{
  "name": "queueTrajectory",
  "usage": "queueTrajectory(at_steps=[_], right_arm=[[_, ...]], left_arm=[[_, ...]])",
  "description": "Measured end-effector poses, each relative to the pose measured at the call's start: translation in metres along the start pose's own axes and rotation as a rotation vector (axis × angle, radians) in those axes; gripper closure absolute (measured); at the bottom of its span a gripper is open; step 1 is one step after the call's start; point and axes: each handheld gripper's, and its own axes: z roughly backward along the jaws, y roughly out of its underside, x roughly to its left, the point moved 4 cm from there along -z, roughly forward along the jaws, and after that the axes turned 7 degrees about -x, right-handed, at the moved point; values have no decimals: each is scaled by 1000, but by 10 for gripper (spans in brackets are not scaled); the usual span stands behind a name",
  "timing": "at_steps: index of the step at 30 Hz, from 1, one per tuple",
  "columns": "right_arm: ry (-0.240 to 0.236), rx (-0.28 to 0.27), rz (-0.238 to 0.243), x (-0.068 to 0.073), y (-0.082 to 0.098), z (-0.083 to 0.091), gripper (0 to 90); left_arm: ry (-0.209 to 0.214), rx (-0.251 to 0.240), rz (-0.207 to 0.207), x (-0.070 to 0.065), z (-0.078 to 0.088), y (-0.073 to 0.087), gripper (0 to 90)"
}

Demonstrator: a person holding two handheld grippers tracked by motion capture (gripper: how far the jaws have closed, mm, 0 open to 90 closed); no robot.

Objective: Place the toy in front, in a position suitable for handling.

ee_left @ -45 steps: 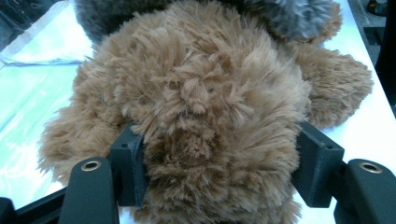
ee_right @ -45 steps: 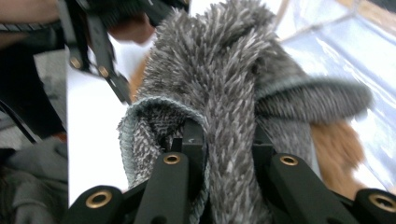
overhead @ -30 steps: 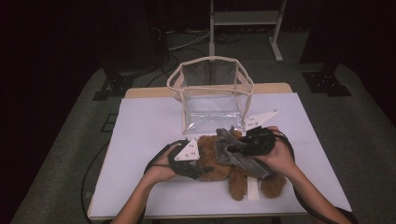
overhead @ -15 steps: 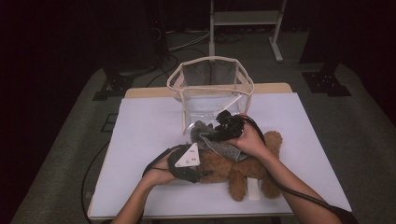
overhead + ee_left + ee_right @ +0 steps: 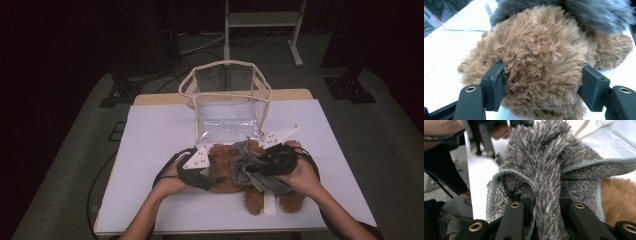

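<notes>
A brown teddy bear (image 5: 225,169) lies on the white table (image 5: 150,140) in front of a clear bag (image 5: 230,95). My left gripper (image 5: 210,175) comes at it from the left. In the left gripper view its pads press into the fur of the bear (image 5: 536,45) on both sides, and the left gripper (image 5: 544,85) has just been opening slightly with the bear still between its jaws. A grey fuzzy cloth (image 5: 247,160) is draped over the bear's middle. My right gripper (image 5: 252,169) is shut on a fold of this cloth (image 5: 541,150), pinched at the right gripper (image 5: 545,195).
The clear bag stands upright and open-topped at the table's far middle, just behind the bear. Dark floor, cables and a metal stand (image 5: 260,20) lie beyond the table. The table's near edge (image 5: 225,227) runs close under both forearms.
The right gripper swung the grey cloth up toward the bag, then came back down to the right over the bear's body. The left hand stayed on the bear's head.
</notes>
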Motion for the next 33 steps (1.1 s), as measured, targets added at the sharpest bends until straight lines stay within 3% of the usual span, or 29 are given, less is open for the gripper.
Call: queueTrajectory(at_steps=[1,4,8,9,11,13,18,27,30,33], right_arm=[[25,1,18,3,3,-1,735],[44,9,27,1,4,-6,735],[75,-30,-7,-21,-1,-12,738],[79,-41,-21,-26,-3,-12,738],[77,-47,-40,-33,-4,-12,739],[79,-52,-48,-36,-6,-13,738],[86,-56,-26,-29,-11,-14,737],[14,-91,48,-7,-40,-35,735],[31,-68,82,-2,-42,-39,735],[31,-63,81,-2,-37,-36,736]], left_arm=[[-1,-3,6,1,0,0,295],[-5,-6,9,2,1,1,282],[-47,-14,10,9,8,6,230],[-46,-15,44,13,10,12,232],[-31,-9,63,15,8,18,291],[-32,-7,55,14,6,19,361],[-31,-27,55,14,6,16,434],[-45,-46,49,12,4,11,454],[-50,-44,60,13,5,12,454],[-53,-46,63,13,5,11,455]])
